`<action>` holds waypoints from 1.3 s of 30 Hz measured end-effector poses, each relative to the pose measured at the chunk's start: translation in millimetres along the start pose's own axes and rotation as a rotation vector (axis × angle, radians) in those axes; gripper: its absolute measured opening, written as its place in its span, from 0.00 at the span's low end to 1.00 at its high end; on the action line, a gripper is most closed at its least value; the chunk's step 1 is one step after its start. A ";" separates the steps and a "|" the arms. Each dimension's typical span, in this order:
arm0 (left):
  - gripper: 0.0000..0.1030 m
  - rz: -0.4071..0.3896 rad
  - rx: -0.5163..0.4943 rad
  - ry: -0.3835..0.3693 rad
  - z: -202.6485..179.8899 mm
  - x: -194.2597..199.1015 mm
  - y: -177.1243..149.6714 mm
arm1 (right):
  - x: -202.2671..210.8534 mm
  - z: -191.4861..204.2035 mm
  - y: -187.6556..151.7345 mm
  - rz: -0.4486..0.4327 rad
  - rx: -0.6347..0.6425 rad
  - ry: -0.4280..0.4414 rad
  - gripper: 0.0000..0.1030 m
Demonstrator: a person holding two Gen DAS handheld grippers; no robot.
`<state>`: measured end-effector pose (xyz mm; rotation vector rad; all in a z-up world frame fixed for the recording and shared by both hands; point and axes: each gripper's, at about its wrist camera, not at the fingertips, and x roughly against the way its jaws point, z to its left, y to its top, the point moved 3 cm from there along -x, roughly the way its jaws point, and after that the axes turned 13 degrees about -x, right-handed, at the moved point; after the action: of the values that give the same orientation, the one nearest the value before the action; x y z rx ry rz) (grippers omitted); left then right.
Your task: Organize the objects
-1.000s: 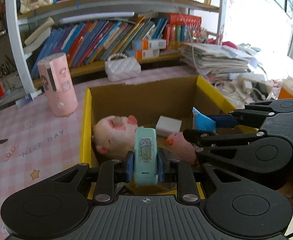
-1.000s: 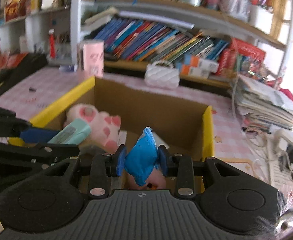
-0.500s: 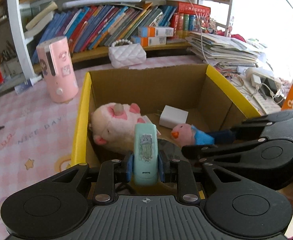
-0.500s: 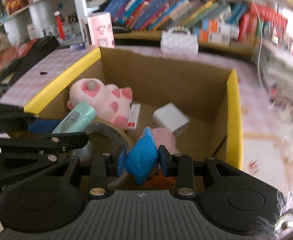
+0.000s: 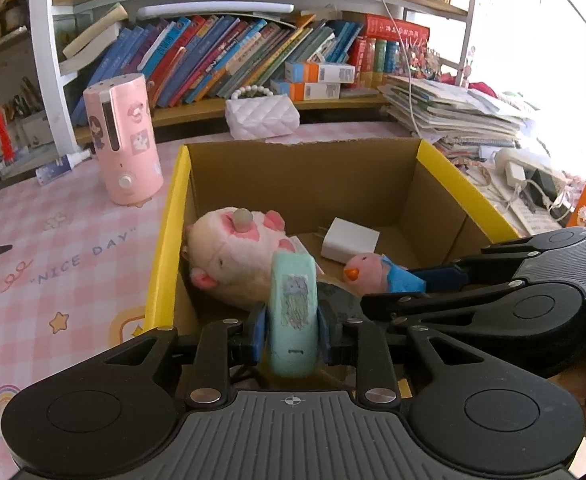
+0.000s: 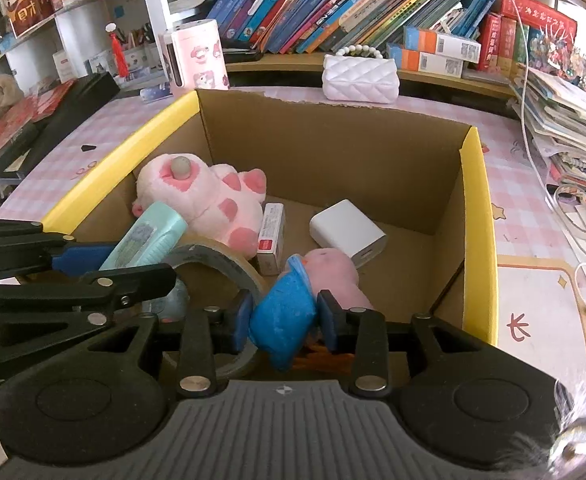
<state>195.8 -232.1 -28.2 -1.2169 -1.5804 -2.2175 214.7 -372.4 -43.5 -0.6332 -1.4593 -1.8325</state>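
Both grippers held items over the cardboard box point(image 6: 477, 216), center frame.
Left gripper point(image 5: 292, 330): jaws easing apart, mint case point(image 5: 293, 312) between them, pads seemingly touching. Right gripper point(image 6: 284, 322): narrow, clamped on pig plush point(image 6: 293, 304) at its blue body, lower center.

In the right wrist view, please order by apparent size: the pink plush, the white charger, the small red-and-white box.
1. Pink plush, clearly largest.
2. White charger.
3. Red-and-white box, narrowest. It lies about as near as the charger, so the order seems safe.
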 end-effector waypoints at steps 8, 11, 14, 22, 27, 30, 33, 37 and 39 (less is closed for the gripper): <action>0.58 -0.094 0.060 0.038 8.3 27.6 -0.3 | 20.7 0.7 -1.7 -0.075 -0.022 -0.029 0.41; 0.70 -0.126 0.081 0.050 12.9 40.3 -0.8 | 32.9 4.3 -4.6 -0.118 -0.033 -0.043 0.48; 0.77 -0.171 0.092 0.073 15.8 57.7 -4.7 | 44.2 10.0 -8.7 -0.157 -0.046 -0.061 0.52; 0.83 -0.224 0.132 0.119 32.3 107.9 -29.2 | 78.2 42.2 -20.0 -0.263 -0.076 -0.094 0.63; 0.90 -0.239 0.160 0.189 45.5 135.1 -48.9 | 95.2 69.7 -34.7 -0.304 -0.091 -0.096 0.72; 0.91 -0.225 0.181 0.227 53.6 146.5 -63.4 | 99.6 86.7 -47.4 -0.300 -0.096 -0.108 0.82; 0.94 -0.195 0.208 0.272 61.3 155.4 -79.7 | 103.2 102.8 -61.6 -0.295 -0.109 -0.132 0.91; 0.95 -0.164 0.224 0.300 66.8 166.1 -98.2 | 106.6 119.0 -79.8 -0.283 -0.113 -0.157 0.98; 0.96 -0.153 0.229 0.311 68.3 171.1 -106.4 | 107.2 126.0 -87.1 -0.273 -0.117 -0.174 0.98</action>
<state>60.6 -75.1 20.5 -0.6734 -1.7811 -2.1099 73.4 -263.5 12.2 -0.6933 -1.6265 -2.1295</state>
